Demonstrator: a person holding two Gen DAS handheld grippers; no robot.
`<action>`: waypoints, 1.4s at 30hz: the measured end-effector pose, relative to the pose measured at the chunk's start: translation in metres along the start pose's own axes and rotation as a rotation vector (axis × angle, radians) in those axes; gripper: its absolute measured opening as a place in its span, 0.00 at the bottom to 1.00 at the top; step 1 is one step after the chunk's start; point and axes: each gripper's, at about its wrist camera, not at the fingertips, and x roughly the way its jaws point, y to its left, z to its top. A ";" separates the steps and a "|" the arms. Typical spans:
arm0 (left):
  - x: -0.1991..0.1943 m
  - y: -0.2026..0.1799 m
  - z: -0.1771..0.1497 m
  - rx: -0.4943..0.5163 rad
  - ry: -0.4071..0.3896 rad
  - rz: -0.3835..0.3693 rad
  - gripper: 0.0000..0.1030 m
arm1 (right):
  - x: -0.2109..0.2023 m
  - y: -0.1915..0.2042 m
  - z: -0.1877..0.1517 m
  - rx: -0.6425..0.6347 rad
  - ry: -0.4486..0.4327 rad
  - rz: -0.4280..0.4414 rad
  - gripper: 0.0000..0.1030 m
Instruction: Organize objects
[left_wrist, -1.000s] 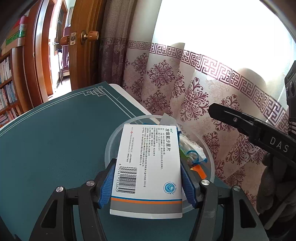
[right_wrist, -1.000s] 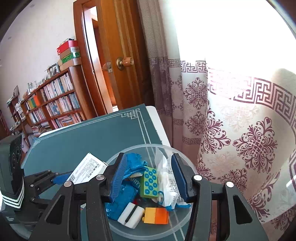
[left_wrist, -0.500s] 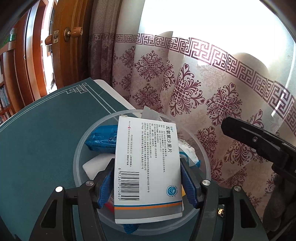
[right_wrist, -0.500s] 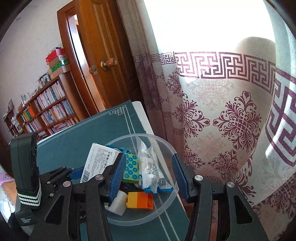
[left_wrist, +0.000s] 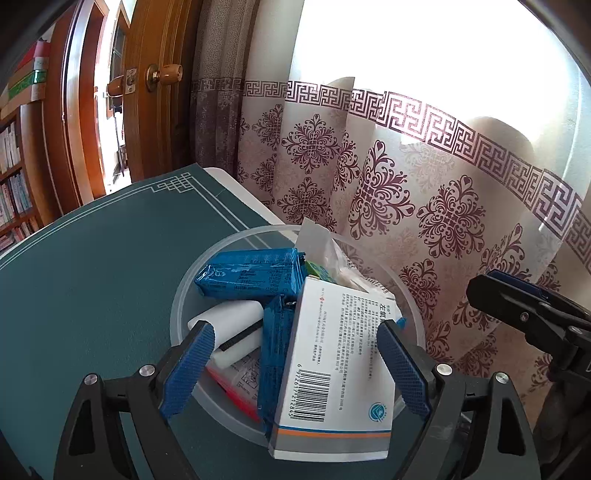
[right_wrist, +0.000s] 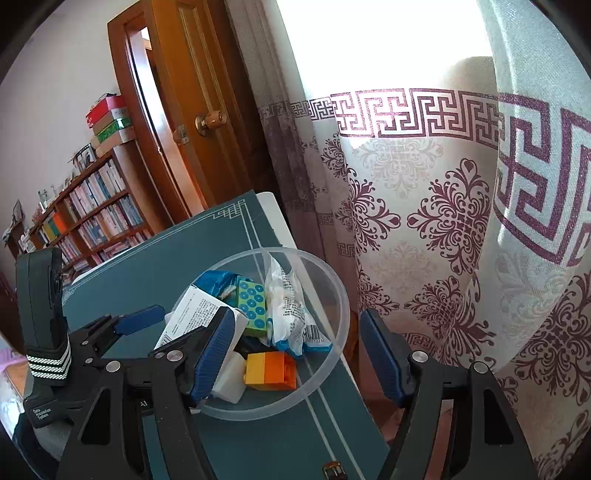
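Since the medicine box (left_wrist: 334, 369) is now leaning inside the clear bowl (left_wrist: 184, 295) rather than pinched by anything, I'd say this drop-off is basically done. In the left wrist view the left gripper (left_wrist: 295, 363) has its jaws spread wide, with a gap between each blue pad and the box, so it's let go. The box sits tilted in the lower middle of the frame, propped on the pile and poking up over the near rim.

The rest of the bowl is pretty full: a blue wrapped pack (left_wrist: 251, 273) across the back, a white block (left_wrist: 232, 328) to the left, another blue wrapper standing beside the box. From the right wrist view you also get a green studded brick (right_wrist: 253, 306), a yellow-orange brick (right_wrist: 271, 371) near the front and a crinkly white packet (right_wrist: 291, 317).

The right gripper (right_wrist: 297, 356) is also wide open, holding nothing, hovering over the near side of the bowl, one pad over the bowl's contents and the other outside the rim.

As for what's left, the green bench (left_wrist: 92, 277) looks bare wherever both cameras can see it, so my guess is we're near the end. The nearest part of the bench is hidden behind the grippers though, so can't swear nothing's still lying there.
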 end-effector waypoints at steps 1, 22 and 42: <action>-0.002 0.002 -0.001 -0.008 -0.002 0.004 0.90 | -0.001 -0.001 -0.002 0.000 0.003 -0.002 0.70; -0.083 -0.006 -0.061 0.059 -0.034 0.125 1.00 | -0.030 -0.001 -0.061 -0.098 0.166 -0.028 0.94; -0.083 -0.011 -0.085 0.027 0.041 0.275 1.00 | -0.020 0.029 -0.065 -0.237 0.174 -0.102 0.96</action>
